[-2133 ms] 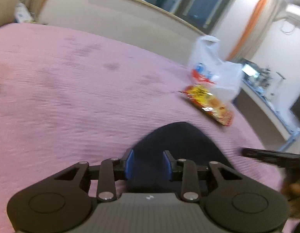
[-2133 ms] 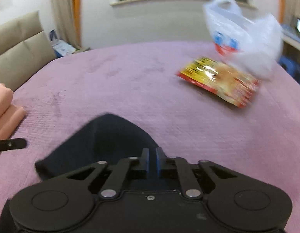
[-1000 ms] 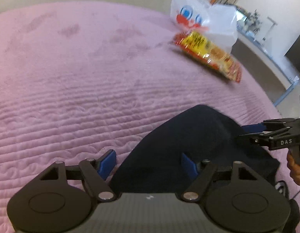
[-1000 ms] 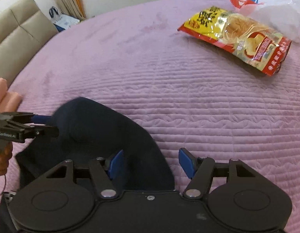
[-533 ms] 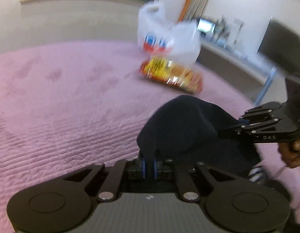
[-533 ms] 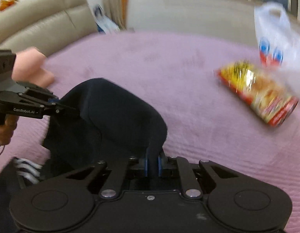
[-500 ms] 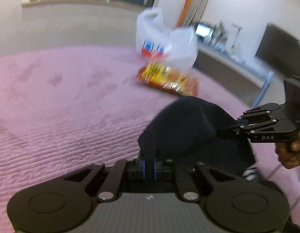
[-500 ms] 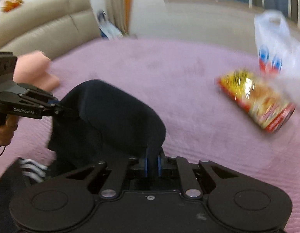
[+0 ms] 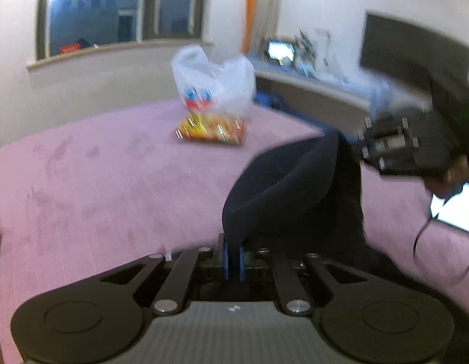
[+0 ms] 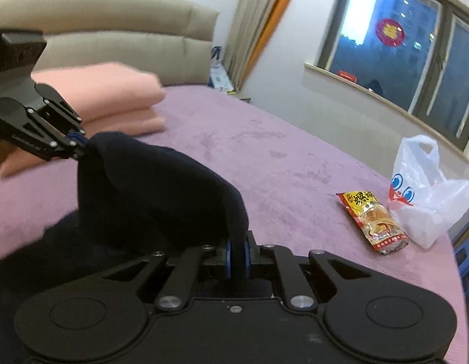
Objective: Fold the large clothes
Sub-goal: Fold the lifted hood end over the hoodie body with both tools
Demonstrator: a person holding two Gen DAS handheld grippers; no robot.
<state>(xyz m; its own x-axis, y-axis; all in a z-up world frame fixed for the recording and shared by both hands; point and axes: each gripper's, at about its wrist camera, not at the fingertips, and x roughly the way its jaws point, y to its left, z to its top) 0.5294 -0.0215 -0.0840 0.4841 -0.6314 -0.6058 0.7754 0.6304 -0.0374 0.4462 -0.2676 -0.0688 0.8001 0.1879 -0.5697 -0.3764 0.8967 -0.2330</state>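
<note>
Risk noted: left hand-held gripper clamped on dark garment, right hand-held gripper closing on its edge, cloth between; garment hangs over near side of bed. Thin pinch may slip.

Both grippers, wide open a second ago, now clamp the dark garment: the left gripper and the right gripper each pinch an edge. The cloth, earlier flat on the bed, now hangs lifted between them.
</note>
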